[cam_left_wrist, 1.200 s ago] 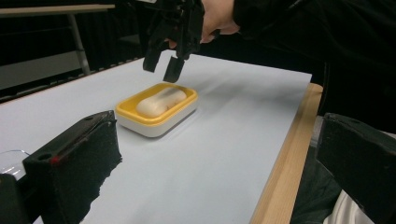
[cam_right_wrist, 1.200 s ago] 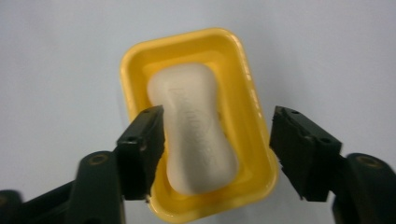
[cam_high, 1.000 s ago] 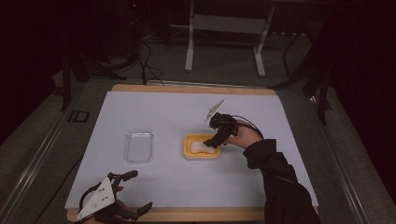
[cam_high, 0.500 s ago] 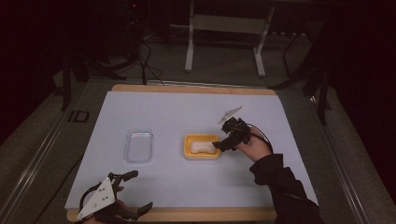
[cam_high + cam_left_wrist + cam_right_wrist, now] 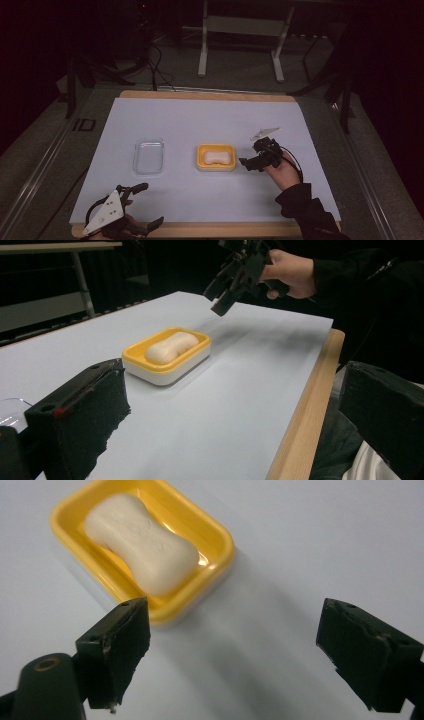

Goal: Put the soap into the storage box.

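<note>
A yellow soap dish sits mid-table with a white soap bar lying in it. My right gripper hovers just right of the dish, open and empty, jaws pointing toward it. In the right gripper view the soap bar and the soap dish lie up and left of the spread right gripper. My left gripper rests open at the table's near left edge. The left gripper view looks past my own left gripper at the soap dish, the soap bar and the right gripper.
A clear plastic container lies left of the dish. The white table cover has a wooden edge along the near side. A metal stand is on the floor beyond the table.
My right gripper has drawn back to the right, from over the soap in the dish to beside it. The soap stays in the dish. The left gripper has not moved.
</note>
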`<action>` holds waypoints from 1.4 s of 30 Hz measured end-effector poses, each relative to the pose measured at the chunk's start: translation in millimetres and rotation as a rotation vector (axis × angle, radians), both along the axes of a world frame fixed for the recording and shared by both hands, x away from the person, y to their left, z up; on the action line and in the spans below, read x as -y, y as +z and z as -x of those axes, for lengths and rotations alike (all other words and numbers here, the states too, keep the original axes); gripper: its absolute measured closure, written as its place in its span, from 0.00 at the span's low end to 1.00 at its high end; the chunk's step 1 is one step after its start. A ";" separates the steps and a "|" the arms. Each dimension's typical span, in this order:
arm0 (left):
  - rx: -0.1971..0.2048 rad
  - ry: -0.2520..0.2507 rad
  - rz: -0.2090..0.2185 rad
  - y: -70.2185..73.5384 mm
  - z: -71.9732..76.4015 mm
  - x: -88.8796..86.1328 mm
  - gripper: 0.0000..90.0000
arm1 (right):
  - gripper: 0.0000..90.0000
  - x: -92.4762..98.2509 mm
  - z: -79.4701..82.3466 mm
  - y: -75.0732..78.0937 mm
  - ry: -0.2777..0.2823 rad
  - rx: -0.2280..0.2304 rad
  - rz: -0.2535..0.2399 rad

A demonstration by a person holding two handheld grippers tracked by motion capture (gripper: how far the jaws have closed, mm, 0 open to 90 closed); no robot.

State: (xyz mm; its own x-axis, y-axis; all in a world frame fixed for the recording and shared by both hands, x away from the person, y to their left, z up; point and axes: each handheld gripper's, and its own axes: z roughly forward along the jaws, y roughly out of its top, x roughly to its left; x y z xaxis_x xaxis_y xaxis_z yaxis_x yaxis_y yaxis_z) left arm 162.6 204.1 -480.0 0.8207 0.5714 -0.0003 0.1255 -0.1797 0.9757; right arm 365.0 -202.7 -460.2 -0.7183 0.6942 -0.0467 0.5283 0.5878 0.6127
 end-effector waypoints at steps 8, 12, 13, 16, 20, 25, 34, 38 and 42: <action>-0.003 -0.002 -0.005 -0.3 0.1 0.5 0.00 | 0.16 9.0 13.9 -4.7 -0.047 0.033 -0.012; -0.005 -0.005 -0.008 -0.5 0.1 0.7 0.00 | 0.15 15.1 26.9 -11.8 -0.052 0.023 -0.028; -0.005 -0.005 -0.008 -0.5 0.1 0.7 0.00 | 0.15 15.1 26.9 -11.8 -0.052 0.023 -0.028; -0.008 -0.005 -0.009 -0.9 -0.3 0.7 0.00 | 0.15 20.1 34.7 -13.9 -0.071 0.043 -0.040; -0.009 -0.006 -0.011 -1.0 -0.3 1.2 0.00 | 0.15 26.9 42.3 -16.7 -0.086 0.035 -0.063; -0.011 -0.003 -0.013 -1.3 -0.5 1.2 0.00 | 0.15 30.5 50.5 -21.8 -0.097 0.054 -0.056; -0.012 -0.007 -0.013 -1.3 -0.4 1.5 0.00 | 0.14 36.1 64.2 -26.2 -0.117 0.072 -0.072; -0.013 -0.008 -0.012 -1.2 -0.5 1.4 0.00 | 0.14 40.8 66.4 -27.3 -0.132 0.086 -0.088; -0.012 -0.008 -0.009 -1.0 -0.5 1.4 0.00 | 0.14 40.0 65.3 -28.9 -0.127 0.078 -0.082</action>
State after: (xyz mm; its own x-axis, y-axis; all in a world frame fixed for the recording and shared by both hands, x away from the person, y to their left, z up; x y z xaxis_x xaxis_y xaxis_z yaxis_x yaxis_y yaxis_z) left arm 163.1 202.7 -480.9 0.8255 0.5644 -0.0053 0.1360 -0.1897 0.9724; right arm 299.7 -242.7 -489.2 -0.6207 0.7831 -0.0381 0.5442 0.4653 0.6981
